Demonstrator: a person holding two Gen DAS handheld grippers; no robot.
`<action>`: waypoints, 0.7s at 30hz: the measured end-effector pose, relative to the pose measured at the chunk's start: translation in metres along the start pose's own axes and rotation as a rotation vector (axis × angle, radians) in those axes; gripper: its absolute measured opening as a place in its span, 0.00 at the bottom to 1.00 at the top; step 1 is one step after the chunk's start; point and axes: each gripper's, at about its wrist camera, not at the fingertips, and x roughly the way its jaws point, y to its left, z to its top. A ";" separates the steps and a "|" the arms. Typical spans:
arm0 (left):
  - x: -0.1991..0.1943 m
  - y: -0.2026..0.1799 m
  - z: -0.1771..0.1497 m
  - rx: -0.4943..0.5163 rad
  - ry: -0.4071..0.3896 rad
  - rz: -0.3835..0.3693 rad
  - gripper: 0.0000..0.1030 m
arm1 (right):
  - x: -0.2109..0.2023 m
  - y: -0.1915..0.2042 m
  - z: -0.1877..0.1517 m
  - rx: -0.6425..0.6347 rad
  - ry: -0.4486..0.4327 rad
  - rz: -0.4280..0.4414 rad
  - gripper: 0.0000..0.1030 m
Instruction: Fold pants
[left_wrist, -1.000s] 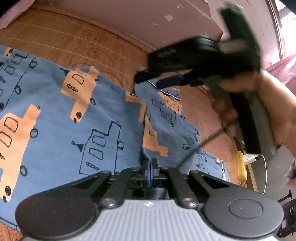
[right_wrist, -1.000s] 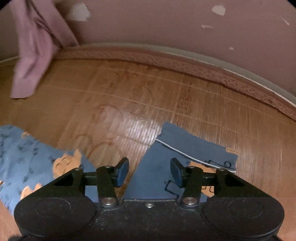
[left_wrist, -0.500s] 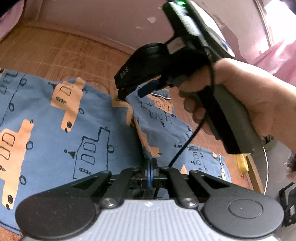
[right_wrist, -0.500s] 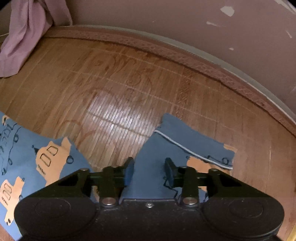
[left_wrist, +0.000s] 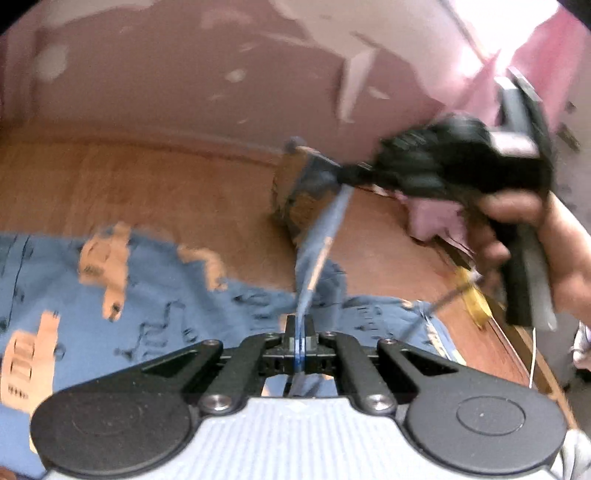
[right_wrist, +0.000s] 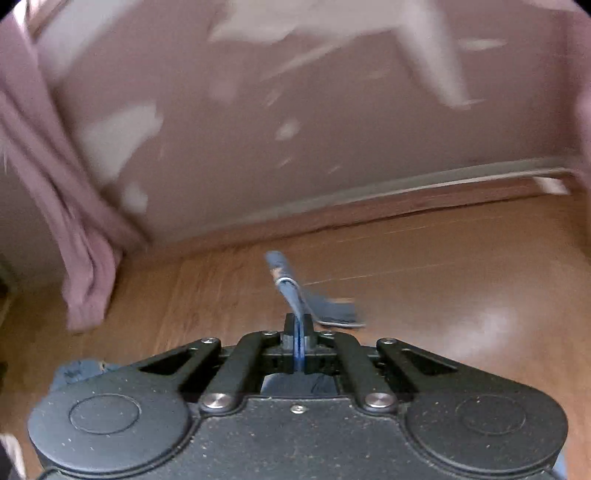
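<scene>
Blue pants (left_wrist: 155, 295) printed with orange trucks lie partly on the wooden floor, one leg lifted taut.

The left hand-held gripper (left_wrist: 300, 338) has a pale grey ribbed body with a small diamond mark at its front edge; two black round housings flank it, the right one with a raised disc; black linkage bars with triangular cut-outs carry silver screws; its fingers (left_wrist: 291, 345) are black with blue pads. The right hand-held gripper (right_wrist: 299, 339) has the same shape, all black and speckled with dust, with silver screws and blue pads; seen from the left wrist it shows a grey grip, a thin dark cable, and a bare hand (left_wrist: 532, 240) with no sleeve.
</scene>
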 end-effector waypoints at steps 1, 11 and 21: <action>-0.001 -0.009 0.000 0.048 -0.002 -0.001 0.00 | -0.021 -0.013 -0.010 0.034 -0.030 -0.003 0.00; 0.016 -0.085 -0.057 0.487 0.138 -0.002 0.00 | -0.093 -0.094 -0.174 0.407 -0.087 -0.159 0.00; 0.036 -0.080 -0.065 0.455 0.260 -0.003 0.01 | -0.090 -0.093 -0.196 0.244 -0.028 -0.268 0.27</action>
